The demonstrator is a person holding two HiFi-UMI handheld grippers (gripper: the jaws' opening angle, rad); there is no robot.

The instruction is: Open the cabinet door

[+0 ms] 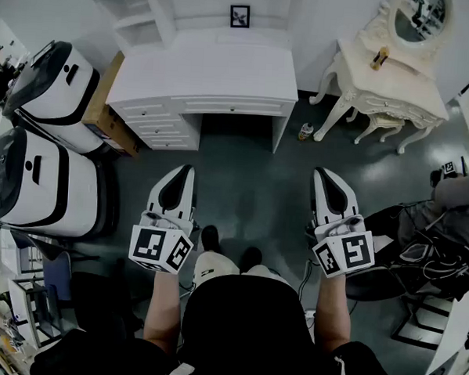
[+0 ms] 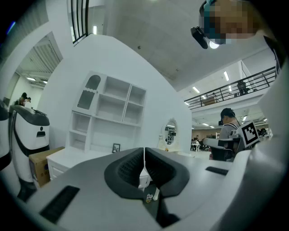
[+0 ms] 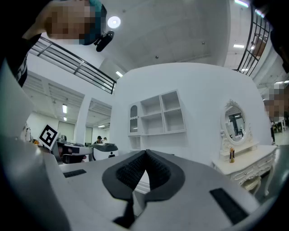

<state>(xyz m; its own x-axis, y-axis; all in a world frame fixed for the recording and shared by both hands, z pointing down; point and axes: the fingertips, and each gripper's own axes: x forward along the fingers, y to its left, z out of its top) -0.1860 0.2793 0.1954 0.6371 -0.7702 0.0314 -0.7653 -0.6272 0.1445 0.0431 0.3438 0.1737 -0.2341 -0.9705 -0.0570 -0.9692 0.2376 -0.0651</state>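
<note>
White room, w/ a white surface [image 1: 225,72] straight ahead of me and a hutch [image 1: 138,9] standing on its back edge. The door [image 2: 89,92], as I judge it, is the arched one in the hutch's top left compartment. It looks shut and is well apart from both tools. Left tool [image 1: 187,172] and right tool [image 1: 321,174] are held level over the floor, side by side, each w/ jaws together and nothing between them.

What can go wrong:
- Jaws are closed, so if I reach the door like this I can only push on it, not take hold. They need opening first.
- Door sits high, so the reach goes over the surface. A frame [image 1: 239,16] stands at the back there, and a tool may knock it down.
- A bottle [image 1: 306,132] stands on the floor near the surface's right side. I may kick it when stepping in.
- The door's panel is maybe glass, so a hard hit w/ a tool tip could crack it.

Hard to make out: no view shows a handle or knob on the door, nor the hinge side; it is too small. From the head view the hutch is seen from above, so the door itself can't be made out there.
</note>
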